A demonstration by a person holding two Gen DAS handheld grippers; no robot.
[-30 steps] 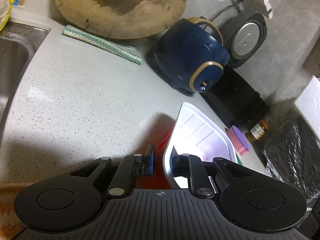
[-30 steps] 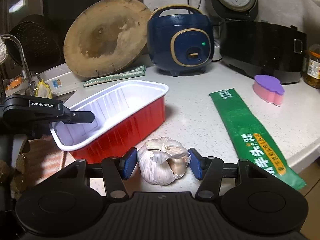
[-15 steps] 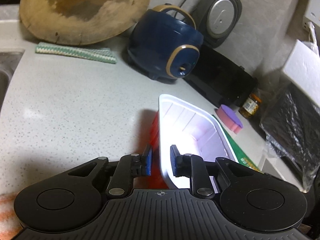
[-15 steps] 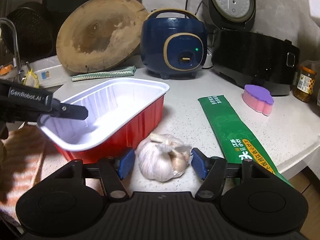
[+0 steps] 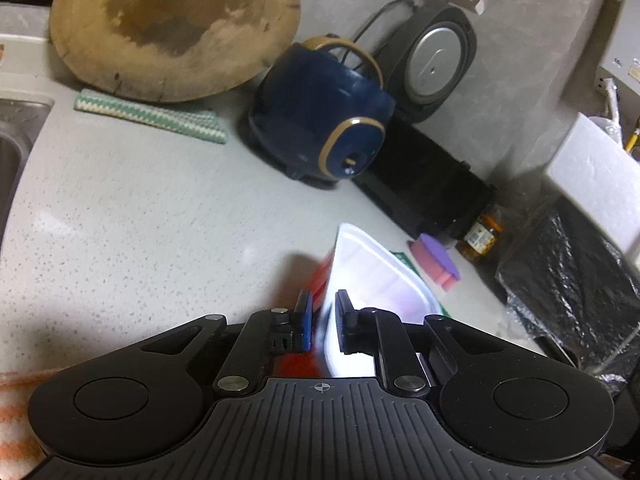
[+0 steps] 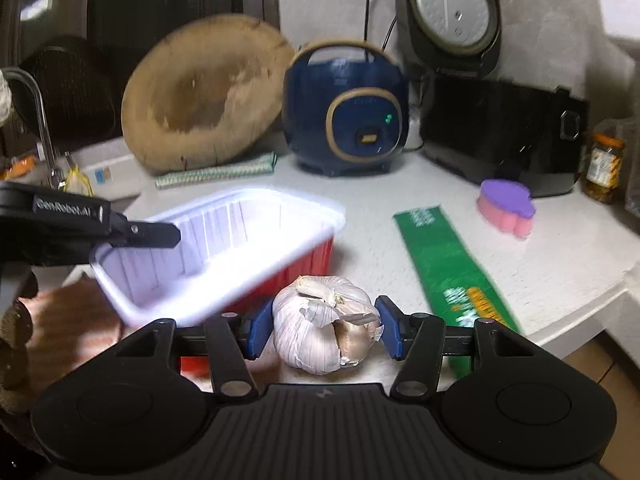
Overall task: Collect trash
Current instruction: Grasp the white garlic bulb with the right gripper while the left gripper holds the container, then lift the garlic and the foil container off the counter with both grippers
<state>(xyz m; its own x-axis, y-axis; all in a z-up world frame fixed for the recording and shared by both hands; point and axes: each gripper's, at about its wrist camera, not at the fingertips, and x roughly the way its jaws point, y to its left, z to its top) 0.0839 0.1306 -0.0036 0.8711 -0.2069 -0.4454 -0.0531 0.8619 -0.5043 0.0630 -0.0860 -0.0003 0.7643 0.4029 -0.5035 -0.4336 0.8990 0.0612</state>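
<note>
L tongs [image 5: 322, 322] clamped on tray [image 5: 380, 276] rim | R tongs [image 6: 320, 328] closing, gripping garlic [image 6: 320, 324]

Both wrist views look down close over the counter [image 5: 120, 220], sharing the blue cooker [image 6: 346, 108].

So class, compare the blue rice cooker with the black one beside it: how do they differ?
The blue rice cooker is rounded with gold trim and its lid is shut; the black rice cooker is boxier and plain, its lid raised to show a silver inner plate. A green light shows on the blue one only. Both stand on the counter against the wall.
</note>
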